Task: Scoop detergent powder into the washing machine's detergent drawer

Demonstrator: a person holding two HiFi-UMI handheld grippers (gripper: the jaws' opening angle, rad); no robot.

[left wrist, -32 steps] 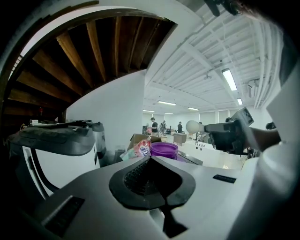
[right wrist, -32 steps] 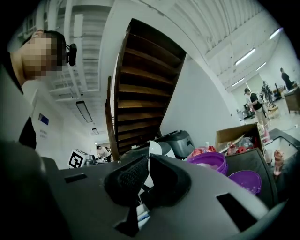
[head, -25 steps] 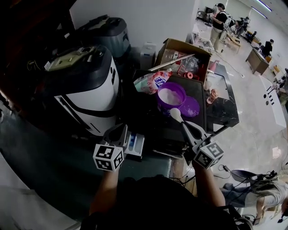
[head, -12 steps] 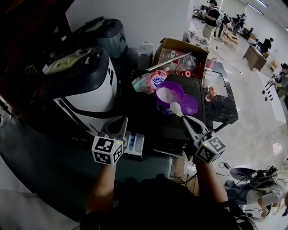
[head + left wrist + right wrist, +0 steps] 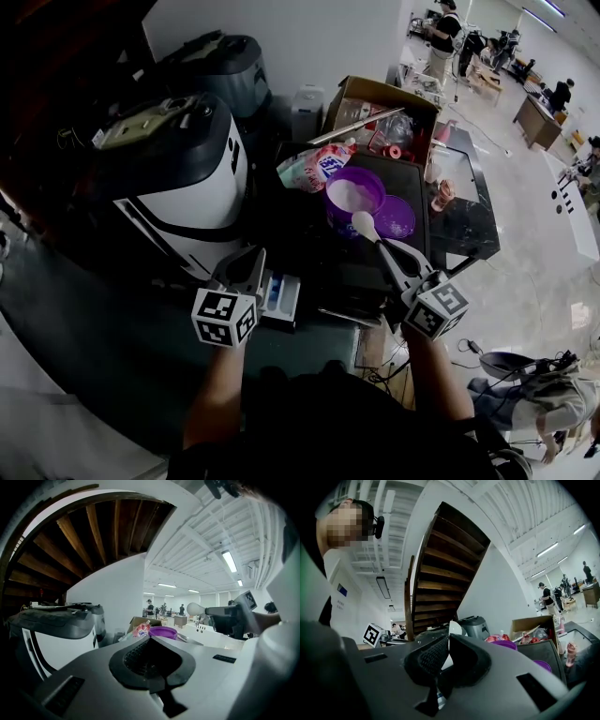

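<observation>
right gripper (image 5: 383, 249) clamped on spoon (image 5: 364, 223), handle hidden | left gripper (image 5: 254, 260) jaws together, partly covering drawer (image 5: 282, 299)

ceiling strip lights (image 5: 229, 560) flood the hall and glare off its glossy floor (image 5: 553, 281); the near left corner sinks into shadow. fisheye warping bends every edge, and the left gripper (image 5: 151, 644) looks soft, perhaps out of focus.

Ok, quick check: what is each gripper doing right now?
Left gripper: closed, nothing between its jaws.
Right gripper: closed on the white scoop, held near the purple tub.
</observation>
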